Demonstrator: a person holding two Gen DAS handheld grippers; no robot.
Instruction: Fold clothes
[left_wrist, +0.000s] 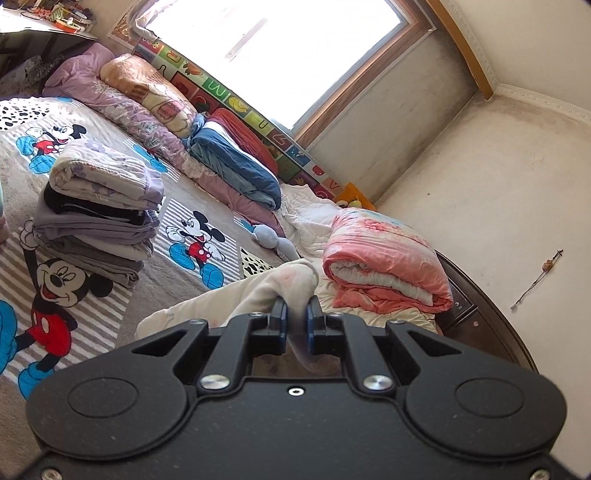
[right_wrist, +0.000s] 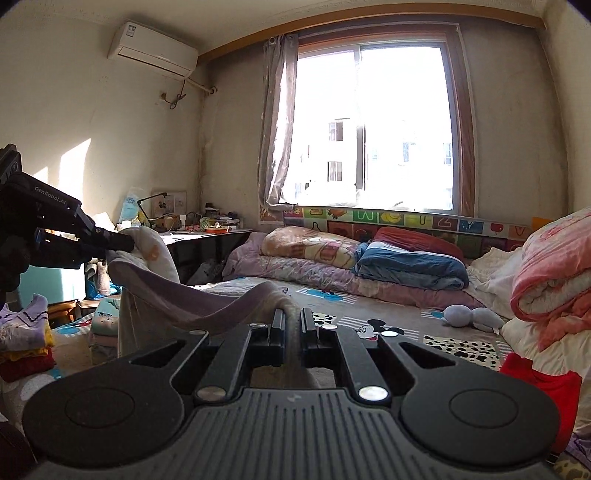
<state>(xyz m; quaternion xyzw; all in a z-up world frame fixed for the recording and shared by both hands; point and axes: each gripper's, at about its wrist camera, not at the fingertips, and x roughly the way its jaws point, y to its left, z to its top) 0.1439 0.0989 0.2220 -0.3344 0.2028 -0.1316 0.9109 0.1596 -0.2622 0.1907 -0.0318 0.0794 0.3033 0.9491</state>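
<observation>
A cream garment with a lilac edge hangs in the air between my two grippers, above the bed. My left gripper is shut on one end of it, the cloth bunched between the blue pads. In the right wrist view the same garment sags in a curve from the left gripper at the left down to my right gripper, which is shut on its other end. A stack of folded clothes sits on the Mickey Mouse bedsheet to the left.
Rolled quilts line the window side: a purple one, a blue one and a pink one. A grey soft toy lies on the sheet. A red garment is at the right, folded clothes at the left, a cluttered desk behind.
</observation>
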